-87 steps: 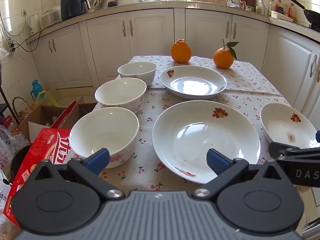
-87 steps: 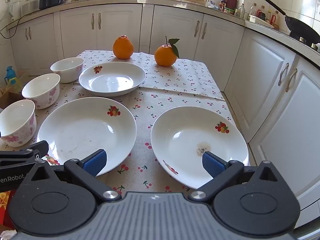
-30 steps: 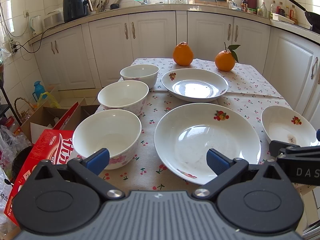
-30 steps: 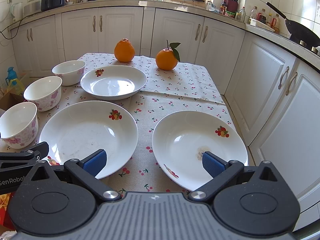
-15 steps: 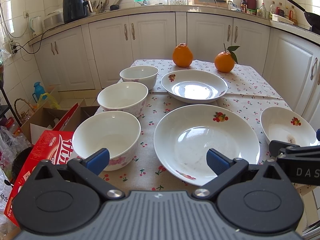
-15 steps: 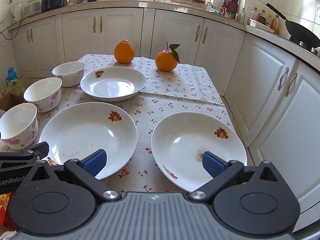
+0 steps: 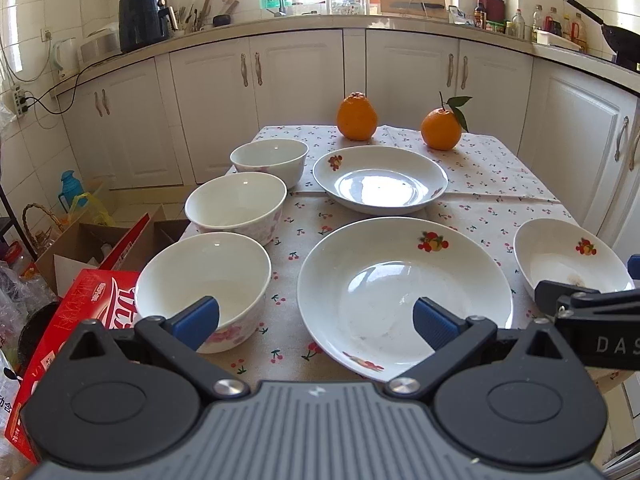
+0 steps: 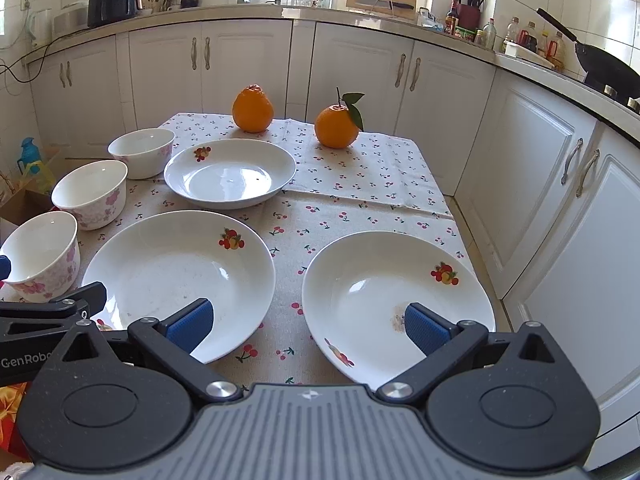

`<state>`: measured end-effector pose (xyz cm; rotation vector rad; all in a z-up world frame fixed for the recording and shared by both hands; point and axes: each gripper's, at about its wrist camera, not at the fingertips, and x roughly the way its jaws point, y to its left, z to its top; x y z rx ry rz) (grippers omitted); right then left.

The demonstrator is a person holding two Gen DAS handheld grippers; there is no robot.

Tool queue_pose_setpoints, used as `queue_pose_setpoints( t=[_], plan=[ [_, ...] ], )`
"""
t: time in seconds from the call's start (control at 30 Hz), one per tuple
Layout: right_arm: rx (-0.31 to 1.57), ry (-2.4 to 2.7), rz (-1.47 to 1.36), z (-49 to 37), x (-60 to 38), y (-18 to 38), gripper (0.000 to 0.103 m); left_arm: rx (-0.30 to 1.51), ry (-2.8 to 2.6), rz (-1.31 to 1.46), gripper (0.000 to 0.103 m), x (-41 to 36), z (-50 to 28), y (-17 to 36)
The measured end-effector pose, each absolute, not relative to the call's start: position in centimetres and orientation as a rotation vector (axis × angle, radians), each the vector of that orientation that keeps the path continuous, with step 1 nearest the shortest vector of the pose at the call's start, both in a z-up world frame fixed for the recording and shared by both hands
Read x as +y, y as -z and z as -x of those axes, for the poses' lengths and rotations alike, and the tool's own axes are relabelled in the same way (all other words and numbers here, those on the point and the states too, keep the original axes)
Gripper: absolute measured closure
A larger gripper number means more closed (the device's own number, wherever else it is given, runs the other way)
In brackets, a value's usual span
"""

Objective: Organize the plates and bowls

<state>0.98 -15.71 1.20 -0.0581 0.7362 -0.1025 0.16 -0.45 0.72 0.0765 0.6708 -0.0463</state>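
Little has changed over the last few seconds: both views have crept slightly, and every dish sits where it did. The left gripper [image 7: 316, 316] and the right gripper [image 8: 306, 324] are both spread wide, fingers released and grasping nothing, poised at the near edge of the worktop [image 8: 360, 184].

Three bowls run in a line down the left side: the near bowl [image 7: 202, 276], the middle bowl [image 7: 236, 206] and the far bowl [image 7: 269, 161], each apart from the next. The three plates lie unstacked too: the big plate [image 7: 404, 296] just ahead of the left gripper, the right plate [image 8: 396, 300] under the right gripper's view, and the far plate [image 7: 380, 178] behind them. Two oranges [image 7: 357, 117] stand at the far end.

So the sorting looks not yet begun; no dish is nested or lifted. The small drift reads as lining up for a first pick, probably the near bowl or the right plate, though which cannot be told.
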Motion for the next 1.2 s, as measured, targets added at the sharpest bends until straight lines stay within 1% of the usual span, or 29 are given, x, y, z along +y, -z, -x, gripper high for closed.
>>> queue_pose_setpoints(
  t=[0.4, 0.7, 1.0, 1.13, 1.2],
  plan=[
    [0.698, 0.070, 0.046, -1.2, -17.4, -2.1, 0.000, 0.631, 0.133, -0.119, 0.001, -1.3, -0.5, -1.2],
    [0.610, 0.031, 0.043, -0.7, -21.8, -3.1, 0.000, 0.627, 0.288, -0.162, 0.001, -3.1, -1.1, -2.1],
    [0.562, 0.025, -0.001, -0.3, -27.3, -2.9, 0.000, 0.602, 0.472, -0.175, 0.001, -6.5, -1.3, -1.2],
    [0.571, -0.022, -0.043, -0.5, -29.4, -2.0, 0.000, 0.545, 0.550, -0.232, 0.001, -8.5, -0.6, -0.2],
    [0.586, -0.022, -0.056, -0.8, -30.2, -1.5, 0.000, 0.567, 0.591, -0.250, 0.001, -9.4, -0.6, 0.3]
  ],
)
